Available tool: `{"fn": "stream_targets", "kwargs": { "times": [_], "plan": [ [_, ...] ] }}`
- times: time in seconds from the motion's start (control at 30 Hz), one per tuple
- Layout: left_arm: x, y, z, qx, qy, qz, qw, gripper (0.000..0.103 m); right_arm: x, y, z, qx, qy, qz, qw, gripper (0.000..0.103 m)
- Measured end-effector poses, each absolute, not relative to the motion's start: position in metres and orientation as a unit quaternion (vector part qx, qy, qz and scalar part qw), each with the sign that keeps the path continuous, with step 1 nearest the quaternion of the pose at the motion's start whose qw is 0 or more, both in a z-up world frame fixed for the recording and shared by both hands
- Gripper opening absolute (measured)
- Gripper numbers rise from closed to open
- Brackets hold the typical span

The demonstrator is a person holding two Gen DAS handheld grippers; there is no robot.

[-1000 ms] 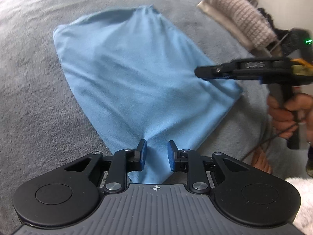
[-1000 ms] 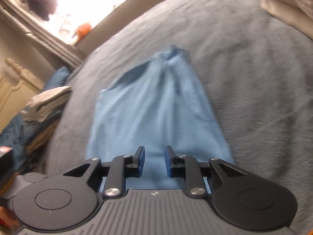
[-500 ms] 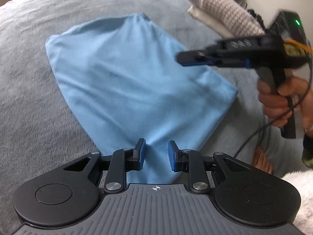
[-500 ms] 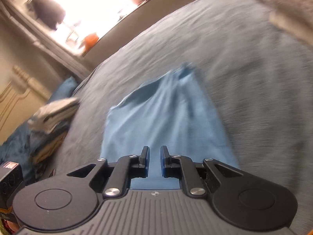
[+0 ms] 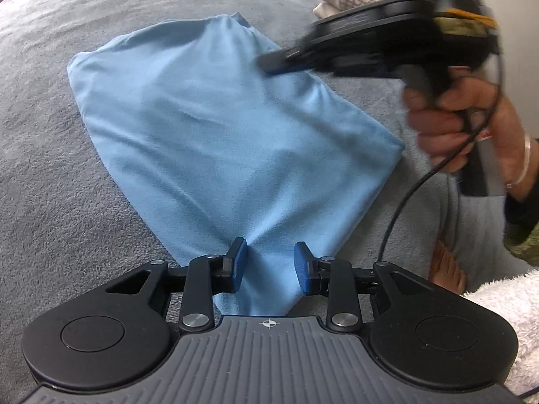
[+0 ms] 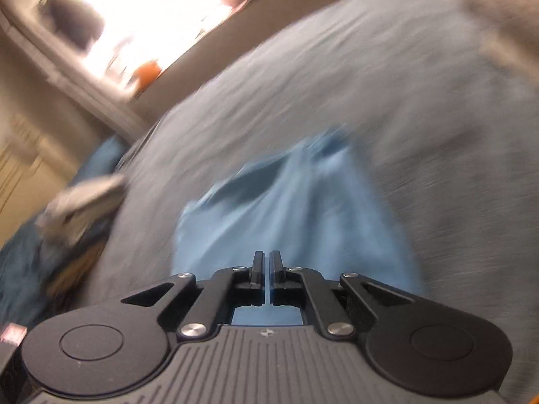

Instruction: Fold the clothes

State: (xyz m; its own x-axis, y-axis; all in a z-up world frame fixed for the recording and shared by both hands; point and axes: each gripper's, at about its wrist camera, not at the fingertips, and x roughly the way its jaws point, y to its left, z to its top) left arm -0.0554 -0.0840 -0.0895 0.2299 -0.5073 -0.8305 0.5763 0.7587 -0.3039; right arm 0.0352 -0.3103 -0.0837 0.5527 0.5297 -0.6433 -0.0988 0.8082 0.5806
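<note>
No writing can be read; a blurred label on the right gripper (image 5: 269, 64) stays illegible. Its jaws are together on nothing, above the blue cloth (image 5: 219, 141); the left gripper (image 5: 269, 266) has just been opening, its pads apart around the cloth's near corner on the grey blanket (image 5: 50, 168).

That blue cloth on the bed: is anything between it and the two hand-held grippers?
Nothing visible. The blue cloth lies bare on the grey blanket; its near corner already sits between the left hand-held gripper fingers, and the right hand-held gripper hovers directly above it.
</note>
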Motion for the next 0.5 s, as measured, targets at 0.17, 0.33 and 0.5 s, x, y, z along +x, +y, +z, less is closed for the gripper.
{"fn": "stream_targets", "kwargs": {
  "times": [0.17,0.33,0.5],
  "plan": [
    [-0.054,-0.079,-0.093,0.022,0.515,-0.348,0.783,0.031,0.054,-0.334,-0.105,0.276,0.436,0.108,0.850,0.000],
    [-0.051,-0.074,-0.095,0.010,0.517,-0.357,0.778,0.032,0.054,-0.364,-0.085,0.311,0.396,0.047,0.863,0.001],
    [-0.049,-0.072,-0.097,-0.001,0.519,-0.363,0.773,0.032,0.068,-0.317,-0.091,0.327,0.443,0.167,0.818,0.002]
  ]
}}
